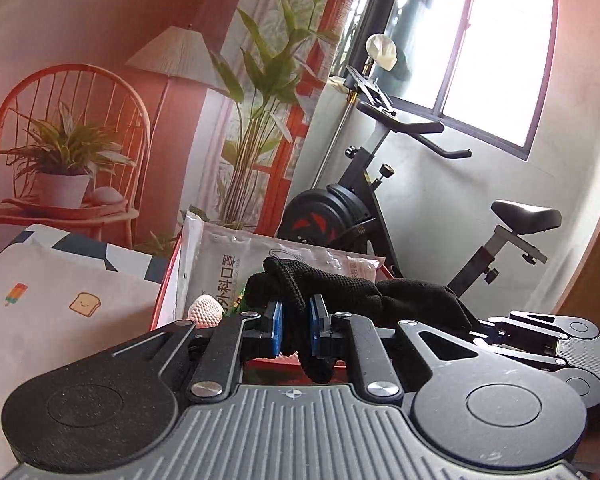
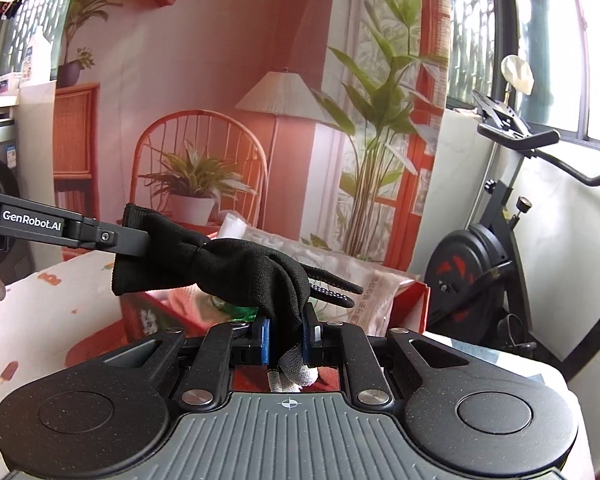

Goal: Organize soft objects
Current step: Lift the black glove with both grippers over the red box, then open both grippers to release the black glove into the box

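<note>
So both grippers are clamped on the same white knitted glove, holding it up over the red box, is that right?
Not quite: the knitted glove is black, not white, as the right wrist view shows. Both the left gripper and right gripper are clamped on it, over the red box.

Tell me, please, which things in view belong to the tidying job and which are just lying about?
Job: black glove, gripped by left gripper and right gripper; red box.
Lying about: exercise bike, mask packet, printed cloth.
</note>
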`<state>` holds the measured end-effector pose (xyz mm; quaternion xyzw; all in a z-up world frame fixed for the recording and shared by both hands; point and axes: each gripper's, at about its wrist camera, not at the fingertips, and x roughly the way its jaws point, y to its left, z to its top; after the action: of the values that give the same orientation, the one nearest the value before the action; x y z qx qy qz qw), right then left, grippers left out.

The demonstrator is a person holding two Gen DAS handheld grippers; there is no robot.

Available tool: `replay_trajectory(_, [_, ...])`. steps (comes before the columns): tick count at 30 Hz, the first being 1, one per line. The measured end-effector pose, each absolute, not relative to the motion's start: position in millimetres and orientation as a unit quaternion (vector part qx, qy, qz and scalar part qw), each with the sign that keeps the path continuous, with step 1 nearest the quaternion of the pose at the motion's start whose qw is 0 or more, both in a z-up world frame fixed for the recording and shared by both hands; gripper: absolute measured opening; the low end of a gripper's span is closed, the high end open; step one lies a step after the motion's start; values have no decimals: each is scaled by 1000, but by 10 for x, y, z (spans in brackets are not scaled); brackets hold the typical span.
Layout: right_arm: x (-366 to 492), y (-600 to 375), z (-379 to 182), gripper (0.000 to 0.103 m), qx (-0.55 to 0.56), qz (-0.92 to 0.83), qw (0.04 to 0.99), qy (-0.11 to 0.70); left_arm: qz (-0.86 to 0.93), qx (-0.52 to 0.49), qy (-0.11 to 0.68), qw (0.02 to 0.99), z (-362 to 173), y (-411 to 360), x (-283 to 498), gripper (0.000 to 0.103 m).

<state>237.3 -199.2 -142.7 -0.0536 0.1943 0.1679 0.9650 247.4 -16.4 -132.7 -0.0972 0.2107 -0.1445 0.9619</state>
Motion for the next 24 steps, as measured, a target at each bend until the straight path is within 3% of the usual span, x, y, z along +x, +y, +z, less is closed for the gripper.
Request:
replay_trajectory(15, [2973, -1922, -1808, 17, -31, 164, 948, 270, -150, -97, 287, 941, -1626, 3, 2972, 18])
replay_trajectory(16, [2988, -1934, -1824, 18, -30, 160, 948, 272, -149, -95, 289, 941, -1640, 10, 2995, 20])
replay_trajectory(19, [2985, -1961, -1860, 28, -30, 151, 948, 277, -136, -88, 289, 943, -1654, 31, 3027, 44])
replay_trajectory(21, [2968, -1974, -1865, 30, -34, 143, 950, 276, -129, -82, 285, 946, -1638, 47, 3016, 49])
replay_trajectory(24, [2929, -2003, -1846, 49, -33, 127, 953, 272, -121, -78, 288, 947, -1609, 77, 3006, 63])
